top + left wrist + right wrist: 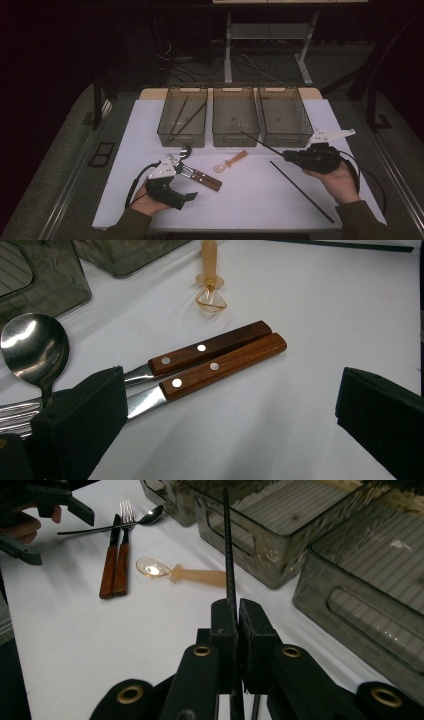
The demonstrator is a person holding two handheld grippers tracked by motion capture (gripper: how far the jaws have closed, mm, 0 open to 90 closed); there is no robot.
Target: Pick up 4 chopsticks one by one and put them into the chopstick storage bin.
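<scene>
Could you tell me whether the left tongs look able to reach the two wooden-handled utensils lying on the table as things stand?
Probably yes. The left tongs stand open right over the wooden-handled utensils, whose handles lie bare on the white table, with nothing across them. The metal spoon beside them might crowd the far ends.

Beyond both tongs we've got three smoky bins in a row: left bin [182, 141], middle bin [236, 141], right bin [285, 141]. A dark pair of sticks [187, 117] lies slanted in the left one. Right at the left tongs [184, 182], a knife [107, 575] and a fork [121, 565] lie side by side, wooden handles touching, with a steel spoon [34, 347] just beyond. Between the left and right tongs [236, 615] rests an amber spoon [231, 161]. On the person's side of the right tongs, a loose black stick [300, 190] lies flat on the white table [250, 210].
</scene>
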